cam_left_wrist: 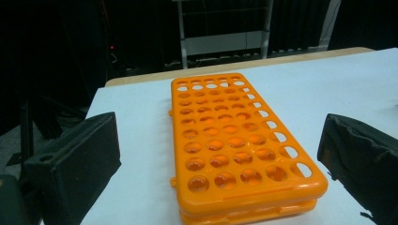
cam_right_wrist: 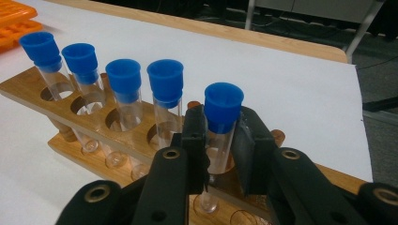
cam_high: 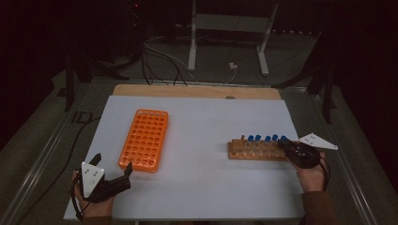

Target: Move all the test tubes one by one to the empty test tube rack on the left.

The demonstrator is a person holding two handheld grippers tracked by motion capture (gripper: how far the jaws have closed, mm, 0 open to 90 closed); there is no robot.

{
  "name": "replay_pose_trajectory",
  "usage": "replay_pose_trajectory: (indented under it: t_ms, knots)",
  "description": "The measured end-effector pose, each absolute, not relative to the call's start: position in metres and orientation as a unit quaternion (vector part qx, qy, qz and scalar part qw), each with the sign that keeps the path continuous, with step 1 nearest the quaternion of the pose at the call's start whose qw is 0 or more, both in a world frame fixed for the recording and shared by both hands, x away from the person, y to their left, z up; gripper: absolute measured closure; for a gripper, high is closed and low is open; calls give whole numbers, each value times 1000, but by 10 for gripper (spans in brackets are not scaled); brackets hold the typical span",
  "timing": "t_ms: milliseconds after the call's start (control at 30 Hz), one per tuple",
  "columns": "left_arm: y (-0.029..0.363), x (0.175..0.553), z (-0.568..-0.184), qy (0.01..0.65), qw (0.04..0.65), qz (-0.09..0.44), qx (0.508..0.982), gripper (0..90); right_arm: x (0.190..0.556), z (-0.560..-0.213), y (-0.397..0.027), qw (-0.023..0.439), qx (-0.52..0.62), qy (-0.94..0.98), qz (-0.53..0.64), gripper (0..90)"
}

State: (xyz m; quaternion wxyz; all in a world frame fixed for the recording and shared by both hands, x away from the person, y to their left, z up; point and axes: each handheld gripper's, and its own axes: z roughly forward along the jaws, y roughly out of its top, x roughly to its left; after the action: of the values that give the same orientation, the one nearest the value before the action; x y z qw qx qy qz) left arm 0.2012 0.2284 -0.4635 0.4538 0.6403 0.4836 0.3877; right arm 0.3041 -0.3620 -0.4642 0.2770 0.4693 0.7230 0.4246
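Right gripper view, nearest first: your right gripper (cam_right_wrist: 219, 145) has its jaws clamped on the glass of a capped test tube (cam_right_wrist: 220, 123), just under its blue cap (cam_right_wrist: 223, 107). The tube stands upright in the end hole of the wooden rack (cam_right_wrist: 94, 123), with four more capped tubes in a row beyond it.

Treat the tube as light, stiff, smooth and breakable: it will likely slip or crack under a hard squeeze, so a moderate grip high on the glass below the cap looks right, and a straight vertical pull should keep it from binding in the hole.

In the high view that rack (cam_high: 256, 149) sits near the table's right edge, and the orange tube rack (cam_high: 144, 139) lies left of centre, every hole empty.

Your left gripper (cam_high: 112, 180) rests at the near left corner with its jaws wide apart, holding nothing, pointed at the orange rack's near end.
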Motion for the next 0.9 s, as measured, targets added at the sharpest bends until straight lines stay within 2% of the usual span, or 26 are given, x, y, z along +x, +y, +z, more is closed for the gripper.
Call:
replay_pose_trajectory:
  t_ms: [567, 900]
  knots:
    - [227, 201, -464, 481, 453, 384, 645, 3, 302, -461, -360, 274, 475, 716, 432, 773]
    - [226, 203, -465, 479, 453, 380, 649, 3, 301, -443, -363, 275, 475, 706, 448, 773]
